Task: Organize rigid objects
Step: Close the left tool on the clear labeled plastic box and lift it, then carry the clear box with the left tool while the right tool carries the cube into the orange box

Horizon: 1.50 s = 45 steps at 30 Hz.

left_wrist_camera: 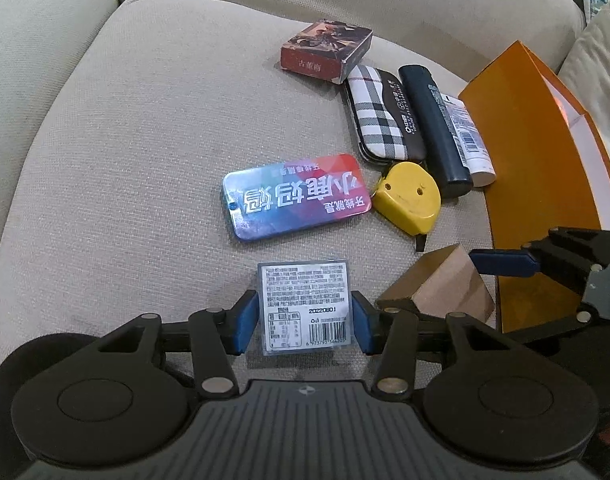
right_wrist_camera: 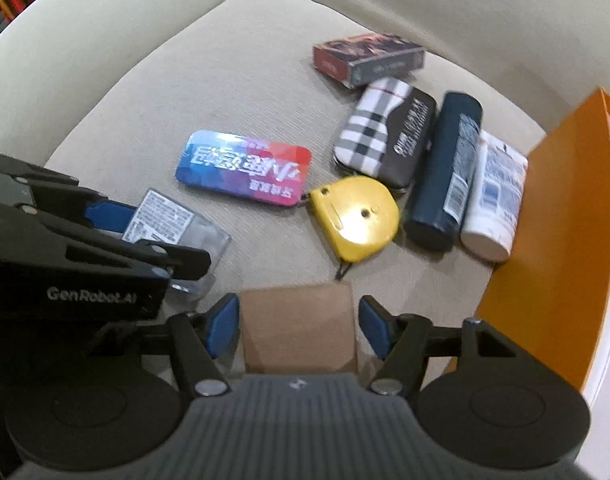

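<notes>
left hand-held gripper (left_wrist_camera: 304, 314) straddling clear labelled case (left_wrist_camera: 305, 304), grip unconfirmed | right hand-held gripper (right_wrist_camera: 299, 326) released astride cardboard box (right_wrist_camera: 299, 326), presumably for orange bin (right_wrist_camera: 553, 208)

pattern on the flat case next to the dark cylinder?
The flat case has a black, white and grey plaid with thin red lines, plus a plain dark brown panel. Clearest in the left wrist view.

Your right wrist view is motion-blurred; print on the plaid case (right_wrist_camera: 381, 136) isn't readable. Orange box (right_wrist_camera: 561, 216) runs off the right edge. Left gripper (right_wrist_camera: 157, 236) hides pt of the clear packet (right_wrist_camera: 177, 220).
</notes>
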### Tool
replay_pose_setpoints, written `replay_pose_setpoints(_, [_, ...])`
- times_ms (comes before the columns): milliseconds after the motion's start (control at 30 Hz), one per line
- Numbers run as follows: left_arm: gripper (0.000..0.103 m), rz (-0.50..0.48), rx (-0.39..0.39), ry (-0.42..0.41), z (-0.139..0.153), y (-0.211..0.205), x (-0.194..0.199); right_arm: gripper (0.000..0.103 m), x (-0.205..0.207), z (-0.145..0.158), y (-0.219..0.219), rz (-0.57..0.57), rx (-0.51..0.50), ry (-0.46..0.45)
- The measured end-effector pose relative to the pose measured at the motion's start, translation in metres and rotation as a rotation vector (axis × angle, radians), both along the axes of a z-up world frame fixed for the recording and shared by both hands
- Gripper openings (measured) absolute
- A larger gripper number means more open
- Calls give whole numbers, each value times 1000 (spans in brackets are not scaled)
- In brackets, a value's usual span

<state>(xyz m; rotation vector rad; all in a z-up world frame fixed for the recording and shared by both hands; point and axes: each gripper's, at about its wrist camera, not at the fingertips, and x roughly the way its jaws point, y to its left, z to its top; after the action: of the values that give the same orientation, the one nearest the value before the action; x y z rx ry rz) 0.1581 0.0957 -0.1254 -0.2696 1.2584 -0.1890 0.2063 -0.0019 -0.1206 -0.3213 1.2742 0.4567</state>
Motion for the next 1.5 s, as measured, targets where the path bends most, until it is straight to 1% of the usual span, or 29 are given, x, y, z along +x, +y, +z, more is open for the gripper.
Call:
replay_pose_setpoints(167, [55,-13,16,-4,0,-2,0,70,-5,3,-4,-5,6,-1])
replay_pose_setpoints(233, [55,-16,21,-6,1,-2,-1,62,-6,2,-4,-7,9,7])
replay_pose_setpoints(500, [54,-31,45,-15,4,-5,-1,61,-11,2,-2,-7,0,-24])
replay_pose_setpoints(600, [54,-33,65,-33,12,-5,-7,61,-16,15,-6,-30,30,-49])
replay_pose_setpoints(667, [54,-23,54,-47,22,-5,-12,61,-23,31,-13,-30,62,-85])
replay_pose_setpoints(733, [54,-29,39,-78,37,-9,-16,61,-30,49,-20,-23,78,-130])
replay_pose_setpoints(800, [54,-50,40,-117,54,-17,-18,61,-35,66,-30,-14,93,-169])
replay_pose_setpoints(900, [54,-115,40,-188,84,-34,-18,61,-44,92,-49,25,98,-231])
replay_pose_setpoints(1033, [54,-215,28,-246,119,-65,-15,61,-51,125,-86,62,87,-294])
replay_pose_setpoints(1200, [54,-379,21,-300,150,-116,-6,61,-49,145,-139,52,89,-287])
replay_pose_setpoints(1267, [54,-439,12,-314,157,-137,-3,61,-48,147,-157,50,73,-285])
replay_pose_setpoints(1367, [54,-517,25,-324,158,-166,0,61,-44,146,-180,47,34,-276])
replay_pose_setpoints(1500, [54,-617,46,-311,150,-198,7,61,-35,133,-202,46,-2,-249])
